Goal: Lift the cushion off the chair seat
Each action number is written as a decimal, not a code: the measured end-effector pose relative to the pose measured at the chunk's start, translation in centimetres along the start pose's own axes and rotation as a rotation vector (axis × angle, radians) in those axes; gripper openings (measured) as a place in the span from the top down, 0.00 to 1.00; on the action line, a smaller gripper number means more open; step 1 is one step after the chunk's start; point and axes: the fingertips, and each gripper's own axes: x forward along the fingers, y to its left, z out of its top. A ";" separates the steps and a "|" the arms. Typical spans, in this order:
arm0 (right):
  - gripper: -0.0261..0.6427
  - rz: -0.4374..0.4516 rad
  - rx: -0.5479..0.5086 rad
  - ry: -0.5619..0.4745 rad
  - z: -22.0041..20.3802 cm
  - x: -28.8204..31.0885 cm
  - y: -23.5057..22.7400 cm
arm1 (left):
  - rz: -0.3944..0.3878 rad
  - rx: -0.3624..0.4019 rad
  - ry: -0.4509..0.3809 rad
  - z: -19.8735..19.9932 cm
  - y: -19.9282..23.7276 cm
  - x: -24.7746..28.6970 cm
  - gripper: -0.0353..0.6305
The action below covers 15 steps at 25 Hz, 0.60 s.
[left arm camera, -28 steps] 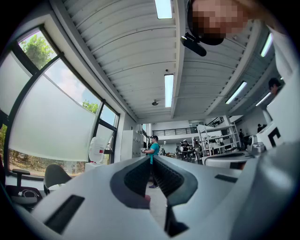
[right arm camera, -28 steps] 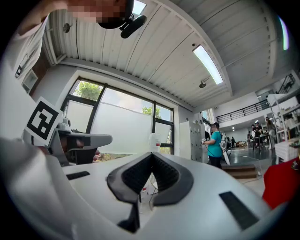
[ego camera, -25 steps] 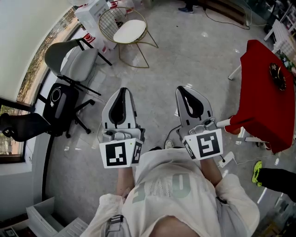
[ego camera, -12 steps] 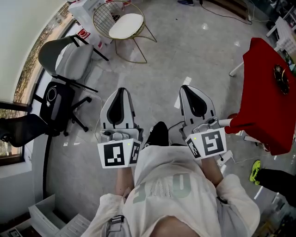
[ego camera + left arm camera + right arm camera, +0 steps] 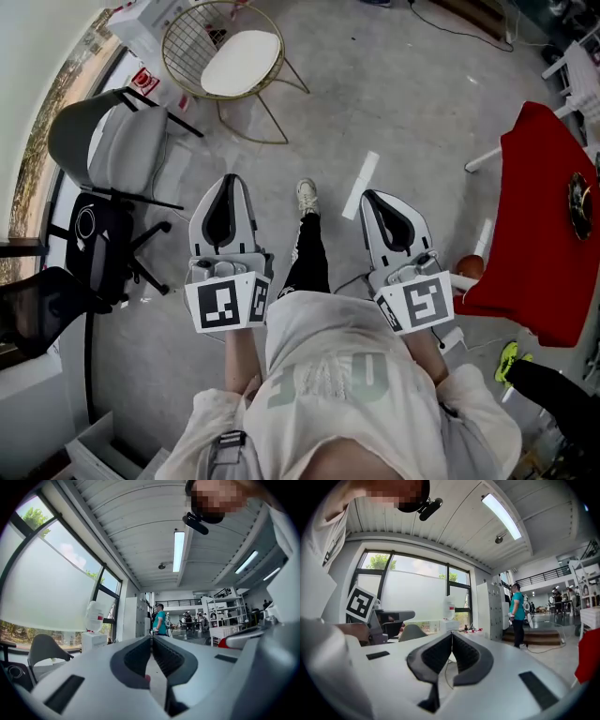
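A white round cushion [image 5: 240, 62] lies on the seat of a gold wire chair [image 5: 190, 37] at the top left of the head view, well ahead of both grippers. My left gripper [image 5: 226, 181] is held level over the floor, jaws together, nothing between them. My right gripper [image 5: 376, 198] is beside it, also shut and empty. In the left gripper view the left gripper's [image 5: 152, 637] tips meet; in the right gripper view the right gripper's [image 5: 452, 633] tips meet. The cushion does not show in either gripper view.
A grey shell chair [image 5: 103, 145] and black office chairs [image 5: 89, 248] stand at the left by the window. A red-covered table [image 5: 544, 225] is at the right. White tape strips [image 5: 361, 184] mark the floor. My foot [image 5: 307, 196] steps forward between the grippers. A person in teal [image 5: 518, 613] stands far off.
I have walked toward the gold chair; it and the cushion have grown nearer in the head view. Both grippers moved forward and lower together, still shut. My foot has stepped ahead.
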 end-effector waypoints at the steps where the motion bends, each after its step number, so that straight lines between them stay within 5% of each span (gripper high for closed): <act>1: 0.94 0.000 -0.008 0.005 0.1 2.5 -0.9 | 0.010 0.017 0.000 0.1 1.9 2.6 0.91; 9: 0.94 0.040 0.036 -0.043 6.7 26.1 -10.5 | 0.154 0.080 -0.084 6.3 16.1 23.5 0.91; 15: 0.94 0.046 0.030 -0.041 7.3 36.3 -13.4 | 0.159 0.078 -0.096 7.1 20.2 31.5 0.91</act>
